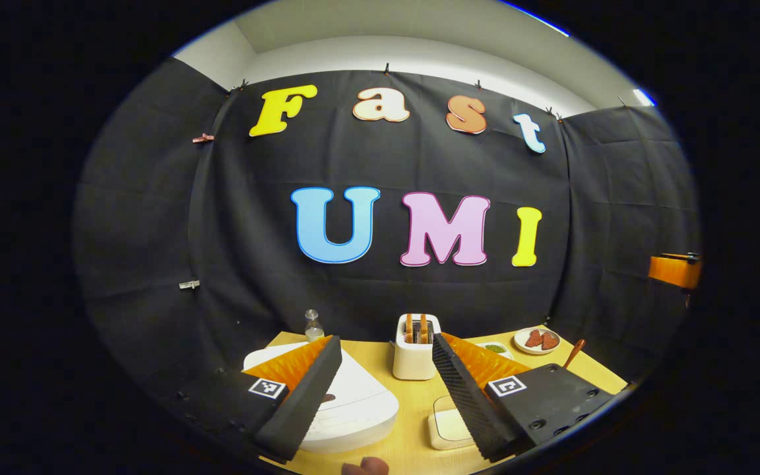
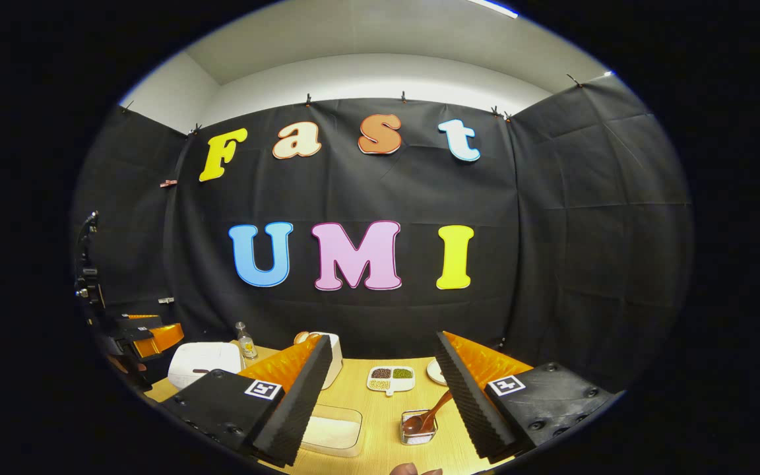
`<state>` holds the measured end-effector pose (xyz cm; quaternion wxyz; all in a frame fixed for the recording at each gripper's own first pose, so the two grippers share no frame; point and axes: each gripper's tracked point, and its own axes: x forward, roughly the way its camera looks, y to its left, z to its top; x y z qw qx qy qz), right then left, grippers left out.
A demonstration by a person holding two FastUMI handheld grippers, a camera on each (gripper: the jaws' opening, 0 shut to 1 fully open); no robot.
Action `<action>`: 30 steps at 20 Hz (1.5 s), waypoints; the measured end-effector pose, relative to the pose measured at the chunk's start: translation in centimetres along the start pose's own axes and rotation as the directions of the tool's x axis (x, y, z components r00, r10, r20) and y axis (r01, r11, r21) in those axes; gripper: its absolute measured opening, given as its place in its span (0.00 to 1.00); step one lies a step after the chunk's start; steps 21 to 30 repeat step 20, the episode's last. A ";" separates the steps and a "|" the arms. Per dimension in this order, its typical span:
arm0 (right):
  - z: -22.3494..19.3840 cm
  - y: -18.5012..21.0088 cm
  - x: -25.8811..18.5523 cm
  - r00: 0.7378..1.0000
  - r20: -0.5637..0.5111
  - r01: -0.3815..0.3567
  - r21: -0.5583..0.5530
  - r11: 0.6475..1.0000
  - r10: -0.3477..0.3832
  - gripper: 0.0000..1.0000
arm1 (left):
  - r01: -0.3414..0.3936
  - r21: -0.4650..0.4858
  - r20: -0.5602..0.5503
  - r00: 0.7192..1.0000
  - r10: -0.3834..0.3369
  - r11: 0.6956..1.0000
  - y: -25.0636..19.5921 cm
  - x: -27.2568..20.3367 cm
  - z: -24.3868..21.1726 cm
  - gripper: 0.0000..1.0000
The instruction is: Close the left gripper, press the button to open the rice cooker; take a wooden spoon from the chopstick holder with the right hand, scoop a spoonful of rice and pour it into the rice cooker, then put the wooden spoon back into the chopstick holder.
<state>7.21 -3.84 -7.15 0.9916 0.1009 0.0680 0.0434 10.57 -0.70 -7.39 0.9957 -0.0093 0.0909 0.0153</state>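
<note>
Hovering with jaws apart, your left tool (image 1: 380, 389) has the rice cooker (image 1: 347, 409) below-left; right tool (image 2: 380, 396), also apart, faces the wooden spoon (image 2: 427, 414).

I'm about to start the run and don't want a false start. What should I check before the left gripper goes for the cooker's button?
1. Left gripper shut for pressing: not ok, fingers apart.
2. Rice cooker lid down: ok, lies under the left gripper.
3. Button spotted: cannot tell.
4. Spoon in its holder: ok, handle leans up to the right.
5. Right gripper free: ok, open, holding nothing.
6. Rice tub within view: ok, beside the holder.
</note>
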 end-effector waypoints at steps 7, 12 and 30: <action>-0.4 1.2 0.7 1.000 -0.008 -0.014 -0.004 1.000 0.014 0.97 | 0.054 -0.015 0.037 0.998 -0.053 0.998 -1.3 -2.3 1.0 0.96; -0.9 0.8 0.7 1.000 -0.016 -0.003 0.005 1.000 0.003 0.97 | 0.068 -0.002 0.041 0.997 -0.068 0.998 -1.7 -1.8 1.2 0.96; -1.1 0.1 0.5 1.000 -0.018 0.020 0.008 1.000 -0.020 0.97 | 0.093 -0.001 0.030 0.995 -0.093 0.996 -2.5 -1.5 1.2 0.96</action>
